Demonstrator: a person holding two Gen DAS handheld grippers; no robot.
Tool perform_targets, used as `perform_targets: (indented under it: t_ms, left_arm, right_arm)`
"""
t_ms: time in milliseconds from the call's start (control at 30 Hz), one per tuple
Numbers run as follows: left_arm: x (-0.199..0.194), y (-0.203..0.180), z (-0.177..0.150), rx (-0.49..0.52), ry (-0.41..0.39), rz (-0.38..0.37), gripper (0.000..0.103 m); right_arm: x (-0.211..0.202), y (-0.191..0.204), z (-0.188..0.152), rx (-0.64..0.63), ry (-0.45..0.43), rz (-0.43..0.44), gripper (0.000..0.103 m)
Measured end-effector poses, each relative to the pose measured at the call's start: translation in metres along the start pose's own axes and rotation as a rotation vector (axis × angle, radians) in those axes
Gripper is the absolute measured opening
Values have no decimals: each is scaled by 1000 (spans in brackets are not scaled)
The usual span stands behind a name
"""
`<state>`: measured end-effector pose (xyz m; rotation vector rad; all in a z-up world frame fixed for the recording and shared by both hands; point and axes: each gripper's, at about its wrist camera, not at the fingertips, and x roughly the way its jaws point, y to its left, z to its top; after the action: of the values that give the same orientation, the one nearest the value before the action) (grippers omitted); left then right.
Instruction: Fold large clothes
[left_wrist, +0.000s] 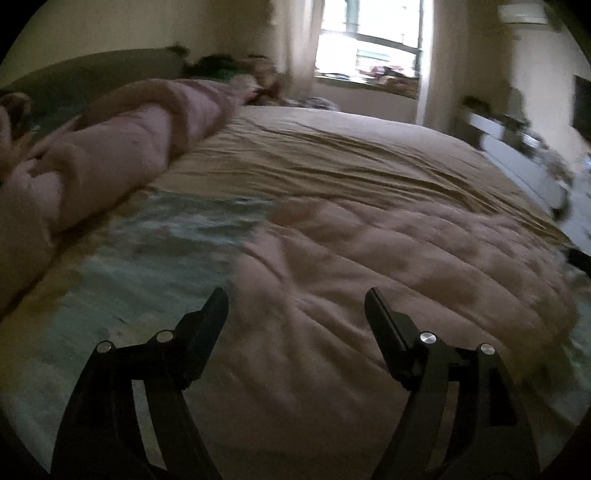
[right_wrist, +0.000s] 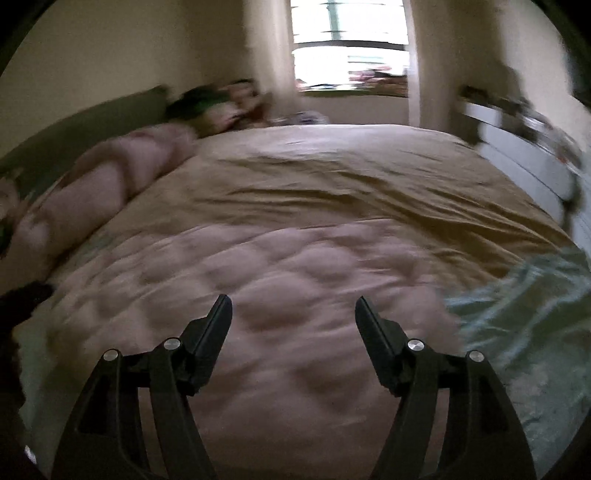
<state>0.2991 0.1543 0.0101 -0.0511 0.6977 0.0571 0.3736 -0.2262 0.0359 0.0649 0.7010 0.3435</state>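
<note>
A large pale pink quilted garment (left_wrist: 369, 266) lies spread flat on the bed, on top of a light blue-green patterned cloth (left_wrist: 155, 251). In the left wrist view my left gripper (left_wrist: 295, 302) hovers above the pink fabric near its left edge, jaws wide apart and empty. In the right wrist view the same pink garment (right_wrist: 280, 280) fills the foreground, and my right gripper (right_wrist: 293, 308) hangs over its middle, open with nothing between the fingers. The blue-green cloth (right_wrist: 524, 317) shows at the right. Both views are motion-blurred.
The bed has a tan sheet (left_wrist: 332, 155) behind the garment. A rolled pink duvet (left_wrist: 122, 147) lies along the left side by a green headboard (left_wrist: 74, 77). A window (right_wrist: 351, 48) with curtains is at the back; white furniture (right_wrist: 524, 155) stands at the right.
</note>
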Motion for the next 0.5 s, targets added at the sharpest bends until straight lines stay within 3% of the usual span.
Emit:
perform_targets:
  t_ms: [167,267,400,500]
  left_arm:
    - [23,-27,-29,15,130,-55,68]
    - [39,-29,-43,20,162,-36,70]
    - [47,-23,-49,-7,162,-46,71]
    - [28,-18,-45,-33,133,-23,77]
  right_arm:
    - [36,65,-14,-104,145,94,68]
    - [66,75,-27,-120,259,24,70]
    - [82,73,-33,-85,273,22,71]
    - [65,64,-28,-52,240,86,72]
